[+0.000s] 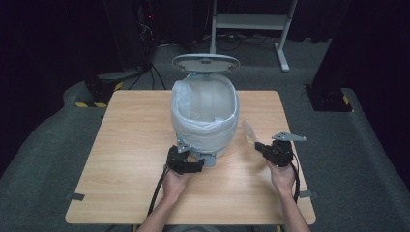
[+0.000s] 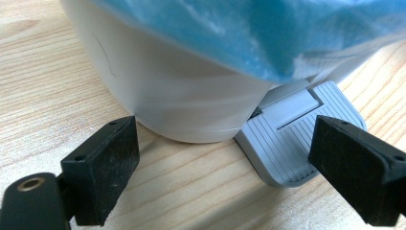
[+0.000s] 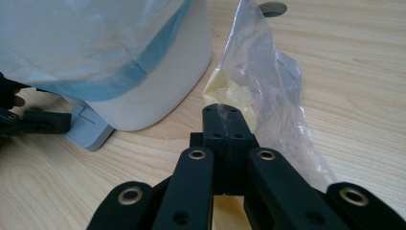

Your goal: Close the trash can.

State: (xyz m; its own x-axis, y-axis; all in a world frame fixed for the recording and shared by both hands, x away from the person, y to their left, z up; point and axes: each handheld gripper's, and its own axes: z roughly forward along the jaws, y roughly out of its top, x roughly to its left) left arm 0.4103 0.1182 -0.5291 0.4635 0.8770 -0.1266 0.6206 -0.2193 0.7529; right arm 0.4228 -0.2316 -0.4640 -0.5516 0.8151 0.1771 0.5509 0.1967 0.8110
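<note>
**Bag clamped beside open bin**

Jaws of the right gripper (image 3: 224, 115) are pressing together on a clear plastic bag (image 3: 268, 81) with something yellow inside, pinching its near edge. In the high view, the right gripper (image 1: 263, 145) is holding the bag (image 1: 249, 131) just off the bin's (image 1: 205, 113) right flank, above the table (image 1: 121, 145). The bag is standing up from the pinch and leaning toward the bin without visibly touching it.

The left gripper (image 2: 225, 158) is sitting low at the bin's base (image 2: 182, 105), its jaws spread apart and closing on nothing. One jaw is lying over the grey ribbed pedal (image 2: 287, 148); whether it is pressing there cannot be told. The bin is standing near the table's middle with its lid (image 1: 206, 63) raised behind it and a pale blue liner (image 1: 193, 123) folded over its rim.
</note>
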